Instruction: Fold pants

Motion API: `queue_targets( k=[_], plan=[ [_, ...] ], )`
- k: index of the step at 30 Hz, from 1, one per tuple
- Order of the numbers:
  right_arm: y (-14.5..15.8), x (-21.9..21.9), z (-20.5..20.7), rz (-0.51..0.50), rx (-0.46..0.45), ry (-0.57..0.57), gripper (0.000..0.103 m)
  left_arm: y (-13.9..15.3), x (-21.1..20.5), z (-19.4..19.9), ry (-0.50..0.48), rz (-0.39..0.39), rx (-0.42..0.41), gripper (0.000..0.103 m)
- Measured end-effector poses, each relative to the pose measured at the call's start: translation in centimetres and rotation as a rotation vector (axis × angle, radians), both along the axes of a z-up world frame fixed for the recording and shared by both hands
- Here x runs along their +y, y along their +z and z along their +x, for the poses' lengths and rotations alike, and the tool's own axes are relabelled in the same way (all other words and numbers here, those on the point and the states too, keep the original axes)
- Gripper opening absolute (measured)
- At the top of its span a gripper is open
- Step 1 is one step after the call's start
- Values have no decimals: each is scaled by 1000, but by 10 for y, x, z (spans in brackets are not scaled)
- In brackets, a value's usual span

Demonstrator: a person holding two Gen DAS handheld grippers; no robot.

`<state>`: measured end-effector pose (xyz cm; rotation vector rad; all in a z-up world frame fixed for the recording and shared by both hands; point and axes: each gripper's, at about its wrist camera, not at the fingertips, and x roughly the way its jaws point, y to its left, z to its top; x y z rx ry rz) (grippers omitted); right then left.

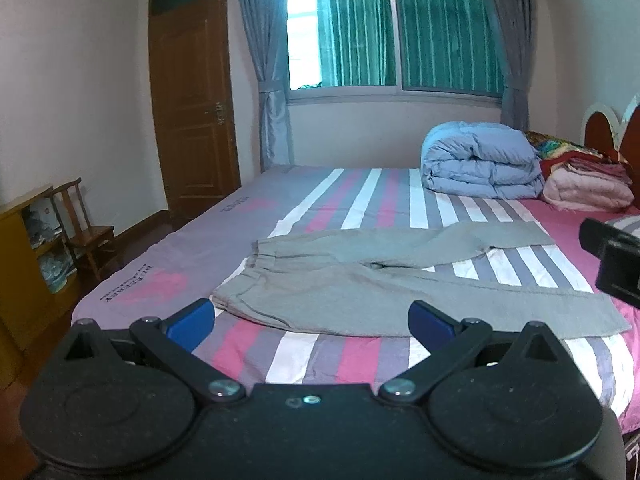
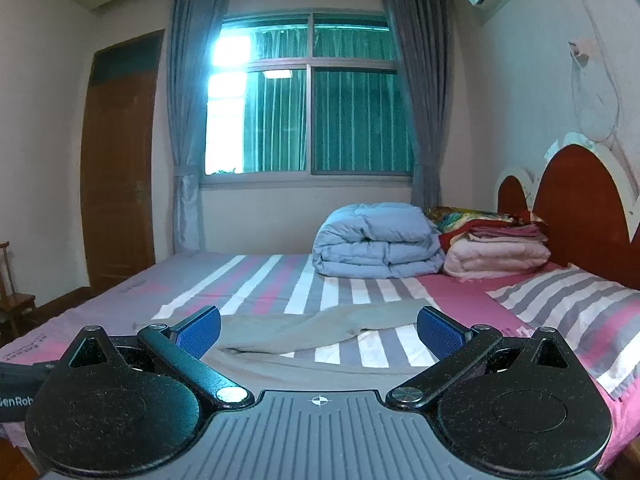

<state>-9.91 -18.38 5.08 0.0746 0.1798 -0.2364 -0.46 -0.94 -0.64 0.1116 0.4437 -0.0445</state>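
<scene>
Grey pants (image 1: pixel 360 280) lie spread flat on the striped bed (image 1: pixel 340 356), waistband to the left, two legs running right and splayed apart. My left gripper (image 1: pixel 312 320) is open and empty, hovering just before the near edge of the pants. My right gripper (image 2: pixel 319 330) is open and empty above the near leg of the pants (image 2: pixel 312 332). Part of the right gripper's body shows at the right edge of the left wrist view (image 1: pixel 612 256).
A folded blue duvet (image 1: pixel 480 164) and a stack of folded blankets (image 1: pixel 588 188) sit at the far right by the headboard (image 2: pixel 576 208). A striped pillow (image 2: pixel 580 304) lies right. A wooden chair (image 1: pixel 84 232), cabinet (image 1: pixel 24 264) and door (image 1: pixel 192 104) stand left.
</scene>
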Motion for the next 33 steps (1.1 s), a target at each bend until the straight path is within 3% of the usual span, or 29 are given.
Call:
queue_targets(
  k=[8,19,33],
  plan=[
    [-3,0,2,1,6,2,103,-1,-7,-3,-14,18,-77,97],
    [-4,0,4,-7,4,5,103,-1,-4,0,-16,52,10,97],
    [-6,-4,4,-10,4,9,103,-2,-4,-2,-14,25,-34,97]
  ],
)
